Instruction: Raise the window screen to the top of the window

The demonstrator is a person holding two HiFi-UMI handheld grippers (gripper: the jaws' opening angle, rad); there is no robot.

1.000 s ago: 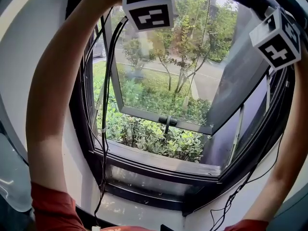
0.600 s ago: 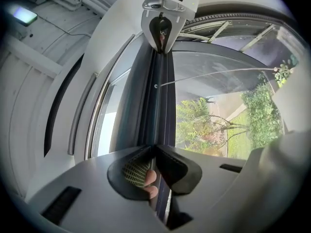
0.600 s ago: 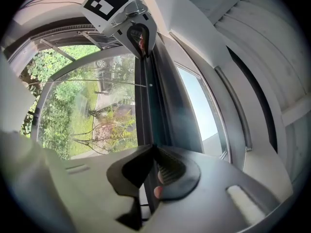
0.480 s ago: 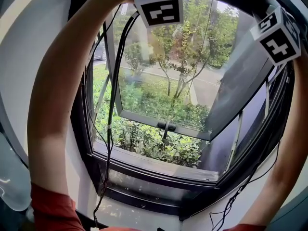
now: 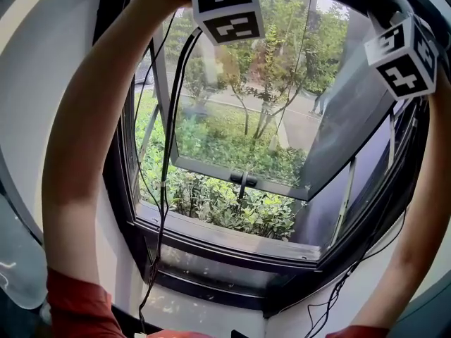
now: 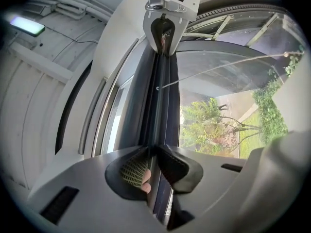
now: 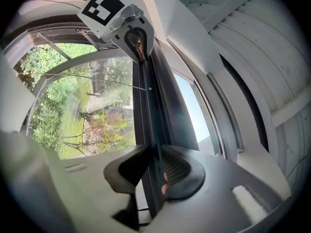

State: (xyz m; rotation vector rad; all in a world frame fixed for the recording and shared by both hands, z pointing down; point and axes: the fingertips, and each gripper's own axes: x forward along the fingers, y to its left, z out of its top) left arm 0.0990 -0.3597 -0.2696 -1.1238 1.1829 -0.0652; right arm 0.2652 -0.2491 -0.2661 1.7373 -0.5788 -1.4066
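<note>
Screen bar (image 6: pixel 159 98): seemingly up at top of window (image 5: pixel 211 232), running between both jaw pairs | left gripper (image 6: pixel 154 161): jaws have just been opening, loose about bar | right gripper (image 7: pixel 156 171): likewise | advice: release both ends evenly and confirm bar holds.

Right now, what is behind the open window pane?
Through the pane: trees, grass and a path. A cube covers its top, hiding whatever lies behind there.

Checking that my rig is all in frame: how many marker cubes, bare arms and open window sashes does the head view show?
Marker cubes: 2
Arms: 2
Open sashes: 1
Total: 5
</note>
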